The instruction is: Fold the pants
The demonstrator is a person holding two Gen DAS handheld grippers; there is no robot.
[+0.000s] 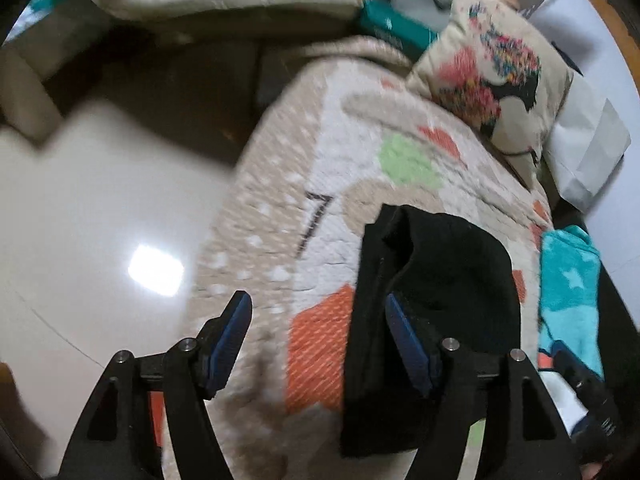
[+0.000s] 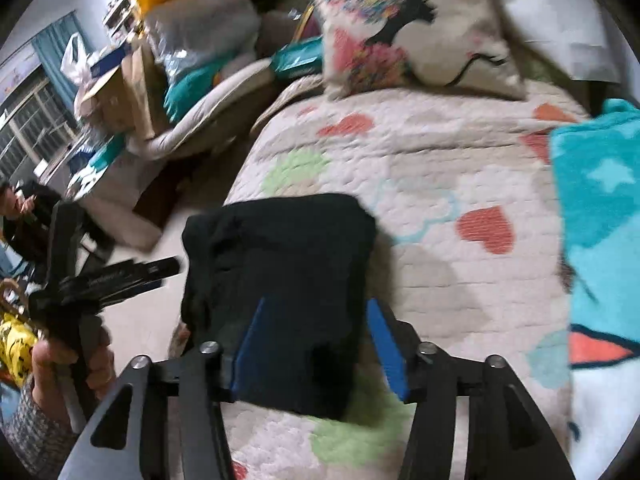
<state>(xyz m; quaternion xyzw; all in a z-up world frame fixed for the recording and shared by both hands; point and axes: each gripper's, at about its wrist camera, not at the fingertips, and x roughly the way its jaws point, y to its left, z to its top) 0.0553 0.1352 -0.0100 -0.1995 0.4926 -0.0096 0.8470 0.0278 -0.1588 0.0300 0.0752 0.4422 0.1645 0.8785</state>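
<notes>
On the quilt (image 2: 460, 152) folded pants (image 2: 280, 280) lie lengthwise toward the pillow (image 2: 420, 28); both claws released

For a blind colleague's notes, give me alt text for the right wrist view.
The open right gripper hovers over black pants, folded into a compact bundle on a heart-patterned quilt. A printed pillow lies beyond, a teal blanket at right.

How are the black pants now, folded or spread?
Folded: the pants lie as one compact block with layered edges on the quilt, no legs stretched out.
</notes>
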